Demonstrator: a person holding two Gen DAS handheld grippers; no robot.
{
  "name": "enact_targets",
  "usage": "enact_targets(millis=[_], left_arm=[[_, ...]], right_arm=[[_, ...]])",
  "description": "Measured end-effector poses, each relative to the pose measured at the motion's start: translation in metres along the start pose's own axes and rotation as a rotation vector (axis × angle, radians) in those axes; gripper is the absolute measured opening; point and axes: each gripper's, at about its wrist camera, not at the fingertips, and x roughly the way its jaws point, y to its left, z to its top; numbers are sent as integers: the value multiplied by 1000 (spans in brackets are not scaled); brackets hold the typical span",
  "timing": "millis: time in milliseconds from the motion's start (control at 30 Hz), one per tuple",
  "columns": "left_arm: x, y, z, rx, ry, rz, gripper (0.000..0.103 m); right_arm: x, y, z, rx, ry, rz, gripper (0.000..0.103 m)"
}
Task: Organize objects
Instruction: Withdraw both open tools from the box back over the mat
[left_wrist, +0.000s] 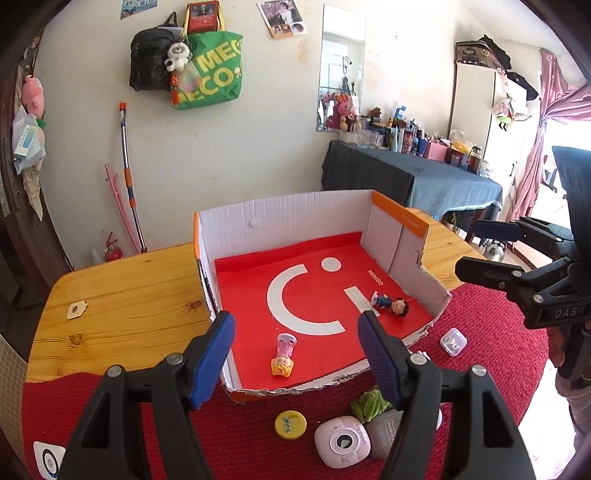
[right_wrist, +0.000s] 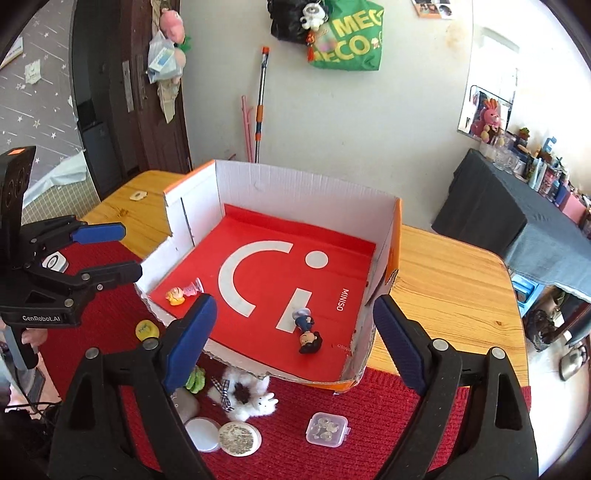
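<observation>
A white cardboard box (left_wrist: 280, 214) (right_wrist: 295, 184) with a red floor stands on the table. In it lie a pink-and-yellow doll figure (left_wrist: 282, 354) (right_wrist: 183, 291) and a dark-haired boy figure (left_wrist: 389, 303) (right_wrist: 306, 330). My left gripper (left_wrist: 295, 362) is open and empty above the box's near edge; it also shows in the right wrist view (right_wrist: 110, 251). My right gripper (right_wrist: 295, 339) is open and empty over the box front; it also shows in the left wrist view (left_wrist: 491, 247). On the red mat lie a yellow cap (left_wrist: 290, 424) (right_wrist: 147, 329), a green frog (left_wrist: 369, 404), a pink toy camera (left_wrist: 341, 446), a clear case (left_wrist: 453, 341) (right_wrist: 328, 428) and a white plush (right_wrist: 243, 398).
The wooden table (left_wrist: 125, 295) (right_wrist: 450, 288) carries a red knitted mat (left_wrist: 491, 354) (right_wrist: 388, 435). A small wooden tag (left_wrist: 75, 310) lies at the left. A round open compact (right_wrist: 221, 435) and a grey pouch (left_wrist: 384, 432) lie on the mat. A dark-clothed side table (left_wrist: 406, 173) stands behind.
</observation>
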Motion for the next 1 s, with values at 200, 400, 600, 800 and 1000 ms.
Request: enact_targets(millis=[200, 400, 600, 800, 1000], left_arm=[[-34, -5, -6, -32, -102, 31, 84], [-56, -16, -24, -29, -187, 95, 97], [-65, -26, -53, -66, -218, 118, 103], [-59, -41, -88, -79, -219, 194, 103], [-44, -43, -116, -116, -154, 209, 103]], right_arm=[[-41, 13, -10, -11, -121, -66, 98], [-60, 24, -33, -1, -186, -98, 102], [-65, 30, -66, 55, -219, -105, 103], [-55, 33, -103, 131, -218, -111, 103], [-35, 29, -134, 215, -174, -114, 103]])
